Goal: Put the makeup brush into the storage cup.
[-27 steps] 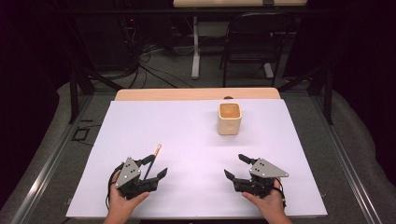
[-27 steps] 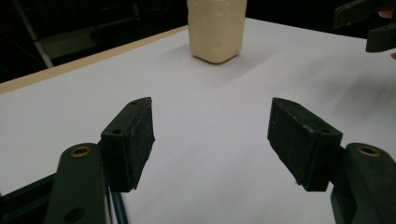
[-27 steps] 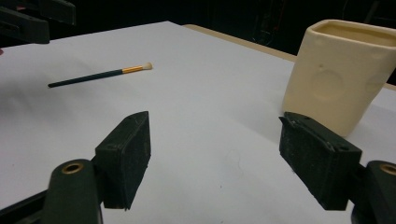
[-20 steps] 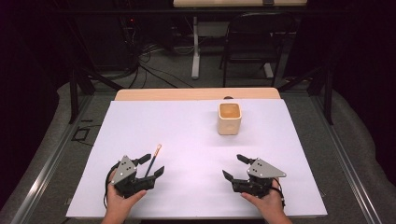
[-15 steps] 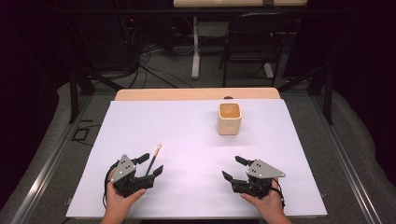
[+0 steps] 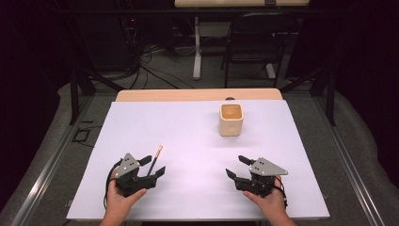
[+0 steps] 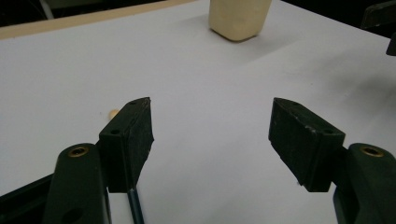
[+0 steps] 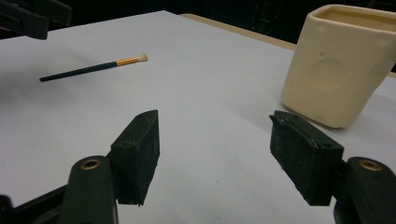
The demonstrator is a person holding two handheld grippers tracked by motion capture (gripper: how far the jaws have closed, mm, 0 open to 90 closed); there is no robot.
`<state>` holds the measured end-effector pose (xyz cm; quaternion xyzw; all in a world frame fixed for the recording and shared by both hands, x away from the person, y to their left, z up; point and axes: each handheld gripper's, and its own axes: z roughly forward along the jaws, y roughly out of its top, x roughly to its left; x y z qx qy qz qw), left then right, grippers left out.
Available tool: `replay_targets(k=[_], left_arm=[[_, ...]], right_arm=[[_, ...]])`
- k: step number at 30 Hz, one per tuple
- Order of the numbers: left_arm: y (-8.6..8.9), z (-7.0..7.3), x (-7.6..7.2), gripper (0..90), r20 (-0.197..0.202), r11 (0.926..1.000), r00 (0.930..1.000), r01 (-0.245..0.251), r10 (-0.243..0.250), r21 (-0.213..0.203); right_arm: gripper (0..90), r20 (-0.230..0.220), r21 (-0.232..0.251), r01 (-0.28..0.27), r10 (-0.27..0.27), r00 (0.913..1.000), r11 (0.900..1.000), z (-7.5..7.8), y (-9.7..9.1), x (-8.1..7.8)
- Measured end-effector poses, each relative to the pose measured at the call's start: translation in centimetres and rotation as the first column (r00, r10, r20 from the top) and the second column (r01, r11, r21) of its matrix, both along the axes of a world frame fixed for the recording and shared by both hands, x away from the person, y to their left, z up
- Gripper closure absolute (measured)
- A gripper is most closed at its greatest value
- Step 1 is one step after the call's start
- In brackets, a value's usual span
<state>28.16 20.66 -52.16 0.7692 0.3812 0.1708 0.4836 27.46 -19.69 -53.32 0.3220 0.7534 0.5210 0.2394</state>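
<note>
I hold my left hand-held gripper [image 6: 149,168] low over the bench [image 6: 188,136], jaws spread wide around the brush [image 6: 155,159], whose handle lies by one jaw, probably ready to pinch it. My right hand-held gripper [image 6: 237,168] waits gaping and empty. Farther off, the cup [image 6: 231,119] stands upright, likely the brush's destination.

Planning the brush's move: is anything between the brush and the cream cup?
Nothing visible. The brush lies on the white table cover by the open left gripper; bare cover runs from it to the cup.
</note>
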Motion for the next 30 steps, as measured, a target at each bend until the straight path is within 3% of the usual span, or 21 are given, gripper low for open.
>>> replay_targets(k=[3, 9, 13, 21, 30], left_arm=[[0.1, 0.0, 0.1, 30.9, -0.040, 0.9997, 0.9992, -0.008, 0.009, 0.023], [0.2, 0.4, 0.2, 30.9, -0.042, 0.9995, 0.9991, -0.010, 0.011, 0.029], [0.3, 0.5, 0.2, 30.9, -0.039, 0.9994, 0.9991, -0.016, 0.017, 0.032], [0.3, 0.6, 0.9, 31.0, -0.085, 0.9980, 0.9960, -0.022, 0.027, 0.060], [0.4, 1.3, 1.6, 32.3, -0.133, 0.9986, 0.9904, -0.032, 0.038, 0.041]], right_arm=[[32.6, -0.014, 0.004, 0.007, -0.007, 0.9999, 1.0000, -0.1, -0.1, 0.1], [32.2, -0.016, -0.021, 0.023, -0.024, 0.9996, 0.9995, -0.2, -0.2, 0.1], [31.7, -0.030, -0.013, 0.041, -0.041, 0.9987, 0.9991, -0.3, -0.6, 0.2], [31.4, -0.037, -0.004, 0.043, -0.043, 0.9984, 0.9991, -0.3, -1.0, 0.2], [34.6, -0.040, -0.019, 0.056, -0.057, 0.9976, 0.9982, -0.2, -1.4, 0.3]])
